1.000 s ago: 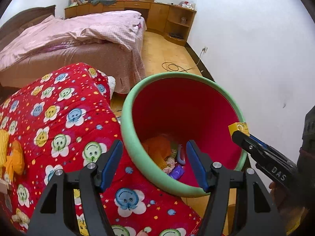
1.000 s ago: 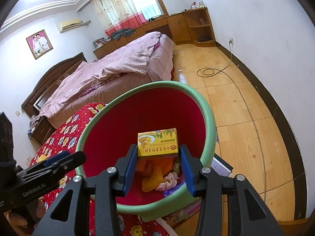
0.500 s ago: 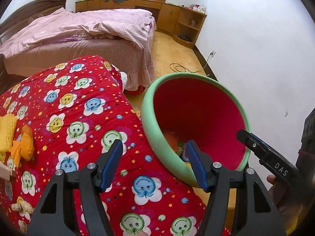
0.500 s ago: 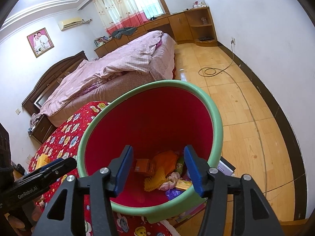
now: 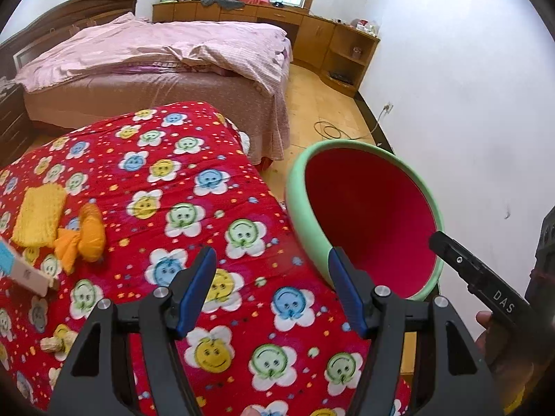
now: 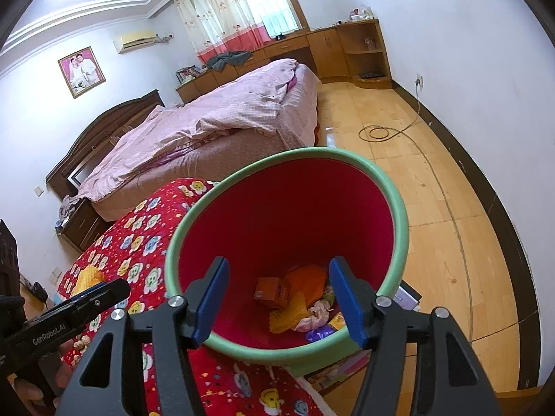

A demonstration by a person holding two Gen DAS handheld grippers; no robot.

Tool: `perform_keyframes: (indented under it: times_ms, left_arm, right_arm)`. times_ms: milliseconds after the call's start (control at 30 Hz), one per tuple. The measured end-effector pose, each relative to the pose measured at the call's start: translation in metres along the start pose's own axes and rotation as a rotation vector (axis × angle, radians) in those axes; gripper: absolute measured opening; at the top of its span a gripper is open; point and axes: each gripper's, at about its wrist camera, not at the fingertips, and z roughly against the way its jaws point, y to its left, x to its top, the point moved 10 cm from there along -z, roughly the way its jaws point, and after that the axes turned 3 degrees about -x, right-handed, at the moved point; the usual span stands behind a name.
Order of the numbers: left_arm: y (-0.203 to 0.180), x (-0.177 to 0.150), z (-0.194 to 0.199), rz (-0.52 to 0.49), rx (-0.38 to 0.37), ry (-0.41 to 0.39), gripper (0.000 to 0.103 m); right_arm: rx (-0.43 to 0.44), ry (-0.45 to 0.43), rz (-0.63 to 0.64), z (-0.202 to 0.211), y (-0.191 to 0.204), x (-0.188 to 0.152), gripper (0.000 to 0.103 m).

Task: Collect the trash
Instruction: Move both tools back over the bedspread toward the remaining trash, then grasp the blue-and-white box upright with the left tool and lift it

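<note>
Both grippers gape empty, our right gripper having just opened over the bin; left gripper should approach the orange wrapper squarely.

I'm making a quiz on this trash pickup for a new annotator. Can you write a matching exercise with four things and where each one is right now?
Things:
1. yellow mesh pad
2. orange box
3. pink duvet
4. coiled cable

Places:
A. on the wooden floor
B. inside the bin
C. on the red quilt
D. on the far bed

Pairs: 1-C, 2-B, 3-D, 4-A
</note>
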Motion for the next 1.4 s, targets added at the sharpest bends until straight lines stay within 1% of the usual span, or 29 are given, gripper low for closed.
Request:
perform_keyframes:
  times_ms: [233, 467, 700, 967, 1067, 1233, 1400]
  left_arm:
    - [0.017, -0.002, 0.02, 0.033, 0.023, -0.027, 0.067]
    - [0.046, -0.008, 0.04, 0.102, 0.068, -0.052, 0.067]
    - [0.092, -0.01, 0.062, 0.185, 0.156, -0.094, 0.067]
    - [0.148, -0.012, 0.08, 0.307, 0.239, -0.132, 0.067]
    - [0.167, -0.009, 0.087, 0.338, 0.279, -0.153, 0.067]
    - [0.198, -0.004, 0.091, 0.388, 0.356, -0.179, 0.067]
    - [0.22, -0.006, 0.088, 0.437, 0.398, -0.17, 0.067]
  right_arm:
    - [0.016, -0.006, 0.017, 0.01, 0.015, -0.003, 0.066]
    - [0.05, -0.004, 0.029, 0.017, 0.04, -0.01, 0.07]
    - [0.082, 0.021, 0.073, 0.016, 0.069, -0.021, 0.071]
    - [0.119, 0.047, 0.103, 0.011, 0.097, -0.031, 0.071]
    - [0.13, 0.061, 0.11, 0.007, 0.104, -0.035, 0.071]
    - [0.143, 0.084, 0.124, -0.001, 0.115, -0.043, 0.071]
    - [0.148, 0.103, 0.132, -0.006, 0.119, -0.049, 0.071]
